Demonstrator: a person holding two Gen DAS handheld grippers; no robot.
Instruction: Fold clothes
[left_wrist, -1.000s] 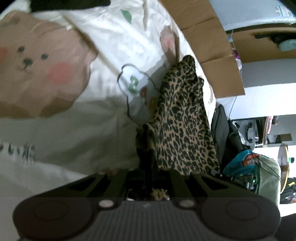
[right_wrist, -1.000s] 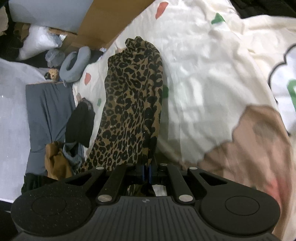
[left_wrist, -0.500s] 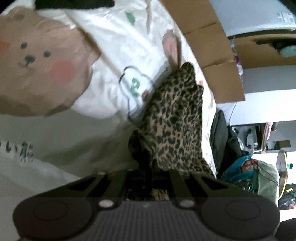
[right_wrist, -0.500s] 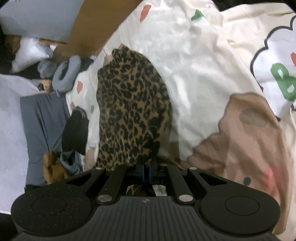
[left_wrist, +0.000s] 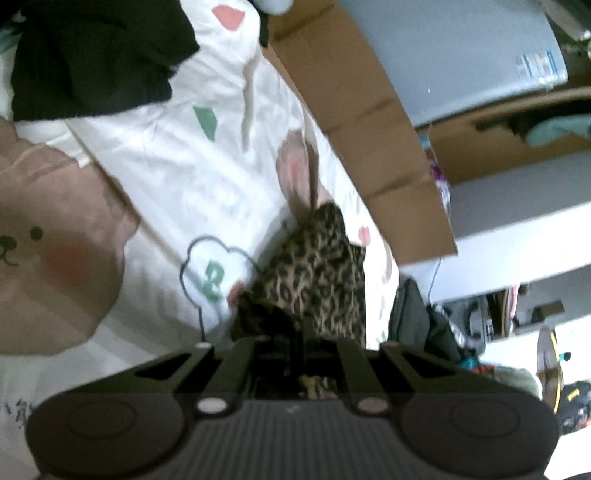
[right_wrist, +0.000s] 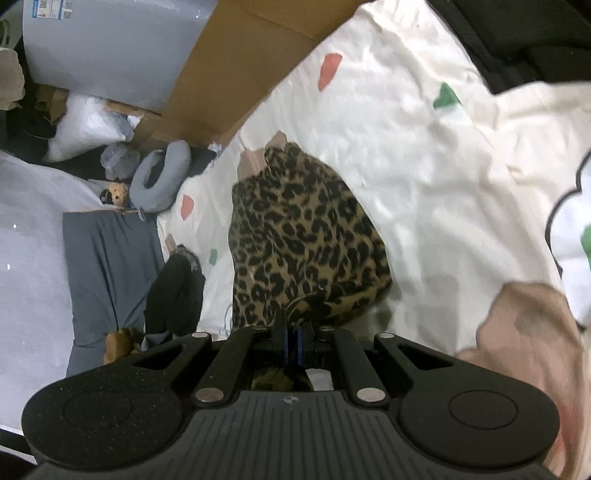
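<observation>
A leopard-print garment (right_wrist: 303, 240) lies on the cream bear-print bedspread (right_wrist: 424, 155), bunched shorter than before. My right gripper (right_wrist: 293, 328) is shut on its near edge. In the left wrist view the same garment (left_wrist: 314, 280) runs away from my left gripper (left_wrist: 301, 339), which is shut on its other near corner. The cloth folds over itself just in front of both grippers.
Black clothing (left_wrist: 92, 55) lies at the bed's far end. Cardboard (left_wrist: 362, 122) stands along the bed's side. A grey neck pillow (right_wrist: 162, 181), grey cloth (right_wrist: 107, 266) and a black garment (right_wrist: 177, 288) lie beside the bed. Bags (left_wrist: 424, 325) sit on the floor.
Both grippers have moved forward along the bed, carrying the near end of the leopard garment over toward its far end. The garment now looks shorter and doubled.
</observation>
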